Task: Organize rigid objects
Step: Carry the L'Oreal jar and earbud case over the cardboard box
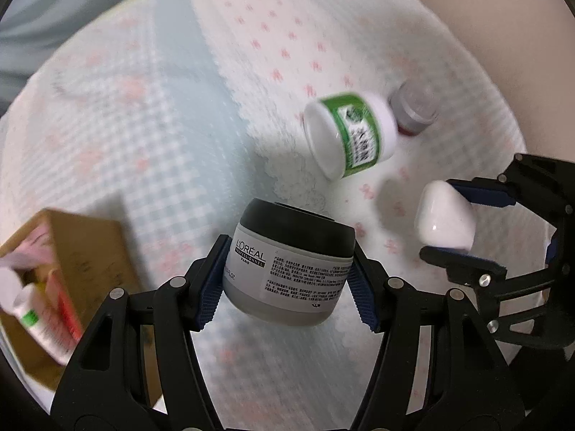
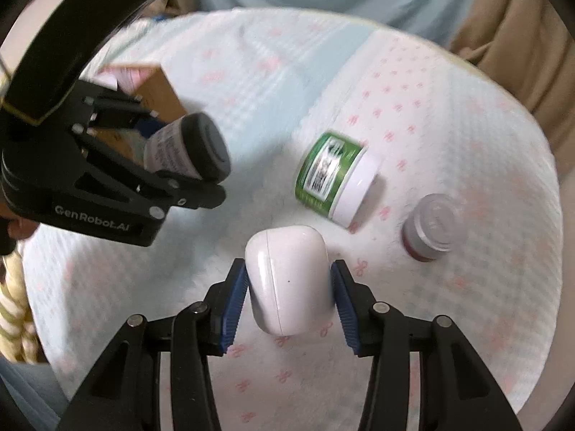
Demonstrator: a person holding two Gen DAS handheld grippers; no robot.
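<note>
Left wrist view: cardboard box (image 1: 72, 273) at lower left, holding tubes and packets, contents blurred. Left gripper (image 1: 287, 280) pinches grey jar (image 1: 287, 269), black lid away from camera, clear of the patterned cloth (image 1: 179, 125). Green-labelled jar (image 1: 350, 134) on its side beyond.

Right wrist view: right gripper (image 2: 289, 287) clamps white case (image 2: 289, 280) between blue pads. Small capped bottle (image 2: 429, 228) stands right of it.

Around the green-labelled jar (image 2: 332, 176), lying on its side mid-table, we see open tablecloth (image 2: 251, 82) on its far side and to its left. To its right the small clear-capped bottle (image 2: 429, 228) stands near (a narrow lane between them). Well to its left the cardboard box (image 1: 61, 280) blocks the table's edge.
</note>
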